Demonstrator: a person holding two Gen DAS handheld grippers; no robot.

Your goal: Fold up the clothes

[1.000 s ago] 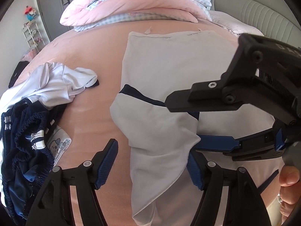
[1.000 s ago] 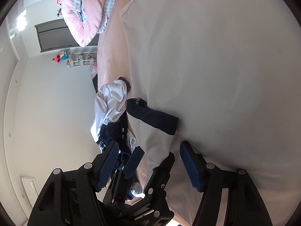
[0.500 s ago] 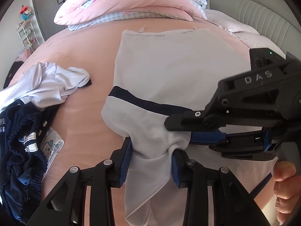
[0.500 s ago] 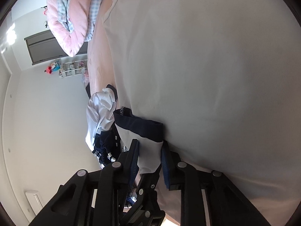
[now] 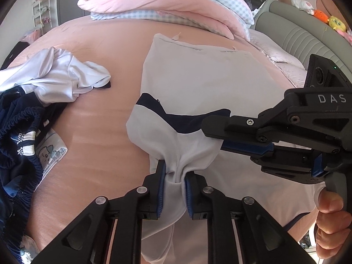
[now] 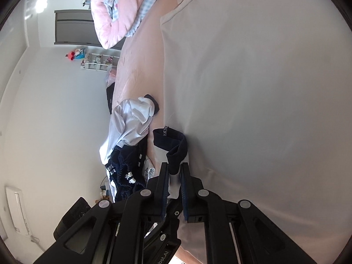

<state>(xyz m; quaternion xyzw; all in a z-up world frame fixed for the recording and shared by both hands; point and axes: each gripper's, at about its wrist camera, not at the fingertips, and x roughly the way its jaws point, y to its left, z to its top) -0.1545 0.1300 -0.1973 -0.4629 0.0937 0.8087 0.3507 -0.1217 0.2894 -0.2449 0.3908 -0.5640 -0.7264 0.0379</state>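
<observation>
The left wrist view takes in the whole width of the pink bed (image 5: 96, 132), with the white shirt (image 5: 198, 83) spread flat across its middle, a crumpled heap of white and navy clothes (image 5: 33, 101) well to the left of the shirt, a folded pink quilt (image 5: 167, 2) beyond the shirt's far edge and a grey padded headboard (image 5: 292, 35) to the right of it; the right wrist view, rolled on its side, shows instead a white wall, a grey door (image 6: 72, 26) and a small shelf unit (image 6: 99, 62) beyond the bed, with the shirt (image 6: 253, 88) filling most of the frame; only the left view shows both tools at once; the left gripper (image 5: 173, 182) has its jaws closing, the blue pads (image 5: 160, 189) already pinching a bunched fold of the shirt's sleeve, white cloth puckering out above them; the right gripper (image 5: 222, 140) reaches in from the right of the shirt and grips the same sleeve higher up, at its navy cuff (image 5: 176, 116); in its own view the right gripper (image 6: 175, 176) is likewise closing, with the navy cuff (image 6: 173, 145) and a strip of white cloth clamped between its pads; the hand (image 5: 330, 215) holding the right tool shows only as a thumb and fingers at the frame's edge; the shirt's near hem is hidden behind the left gripper's body, and the heap of clothes is cut off at the left edge; the print on the small pale item under that heap is too small to read.
</observation>
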